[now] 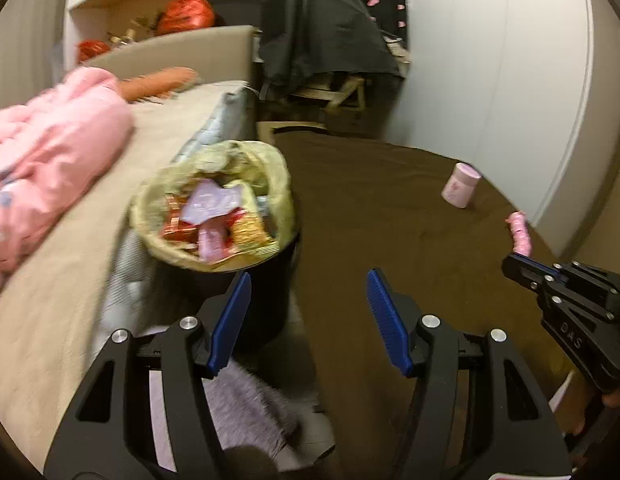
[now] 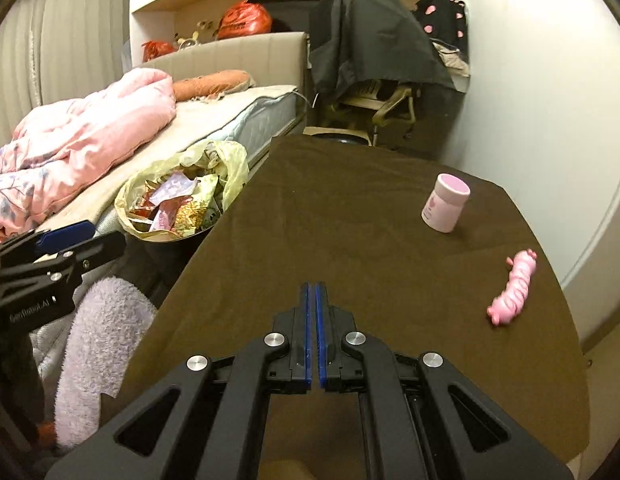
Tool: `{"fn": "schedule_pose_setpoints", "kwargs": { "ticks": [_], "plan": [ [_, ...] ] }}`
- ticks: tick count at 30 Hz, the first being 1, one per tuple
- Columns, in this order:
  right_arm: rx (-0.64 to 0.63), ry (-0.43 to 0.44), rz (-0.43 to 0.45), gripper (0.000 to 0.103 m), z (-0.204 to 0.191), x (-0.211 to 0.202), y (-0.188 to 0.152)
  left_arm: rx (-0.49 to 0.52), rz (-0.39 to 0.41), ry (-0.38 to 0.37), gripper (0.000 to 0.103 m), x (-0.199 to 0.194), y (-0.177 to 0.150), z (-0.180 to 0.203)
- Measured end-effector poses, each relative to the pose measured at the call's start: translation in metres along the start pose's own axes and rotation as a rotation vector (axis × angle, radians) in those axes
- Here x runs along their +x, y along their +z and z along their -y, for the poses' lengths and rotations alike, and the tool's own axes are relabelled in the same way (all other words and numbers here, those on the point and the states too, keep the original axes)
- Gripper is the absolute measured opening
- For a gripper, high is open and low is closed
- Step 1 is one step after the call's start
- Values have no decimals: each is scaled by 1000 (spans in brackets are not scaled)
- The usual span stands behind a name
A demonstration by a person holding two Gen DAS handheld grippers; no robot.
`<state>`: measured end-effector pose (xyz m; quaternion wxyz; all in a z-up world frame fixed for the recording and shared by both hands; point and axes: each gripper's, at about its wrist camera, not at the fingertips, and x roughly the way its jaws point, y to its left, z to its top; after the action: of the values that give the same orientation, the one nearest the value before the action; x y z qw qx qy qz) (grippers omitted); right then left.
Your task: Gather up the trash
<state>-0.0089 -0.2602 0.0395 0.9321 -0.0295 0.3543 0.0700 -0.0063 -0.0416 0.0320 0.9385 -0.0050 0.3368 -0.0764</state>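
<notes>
A dark bin [image 1: 265, 280] lined with a yellowish bag [image 1: 161, 196] stands between the bed and the brown-clothed table, full of crumpled wrappers [image 1: 213, 216]. My left gripper [image 1: 307, 280] hangs open and empty just in front of the bin and the table's left edge. The same bag [image 2: 233, 164] of wrappers [image 2: 173, 204] shows at the left in the right wrist view. My right gripper [image 2: 314, 286] is shut with nothing between its blue pads, above the brown tablecloth [image 2: 350, 216]. On the cloth stand a pink cup [image 2: 446, 202] and a pink twisted wrapper [image 2: 514, 288].
A bed [image 2: 237, 112] with a pink duvet [image 2: 81, 144] fills the left. A fluffy lilac cloth [image 2: 101, 344] lies by the bin. A chair draped in dark fabric [image 2: 374, 40] stands behind the table. A white wall [image 2: 542, 80] runs along the right.
</notes>
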Motion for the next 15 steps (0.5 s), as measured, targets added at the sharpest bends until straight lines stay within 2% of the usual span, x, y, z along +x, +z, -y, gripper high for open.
{"fn": "schedule_pose_setpoints", "kwargs": {
  "ticks": [3,9,15],
  "plan": [
    [0,-3,25,5,-5,-11,-4,16,21,55,57,-16,-6,4],
    [-16,-29,59,5,-15,-27,-6,21,25,50,57,-27,-6,3],
    [-14,-18,39,5,-20,-28,-9,3,-8,42,57,-25,-11,0]
  ]
}}
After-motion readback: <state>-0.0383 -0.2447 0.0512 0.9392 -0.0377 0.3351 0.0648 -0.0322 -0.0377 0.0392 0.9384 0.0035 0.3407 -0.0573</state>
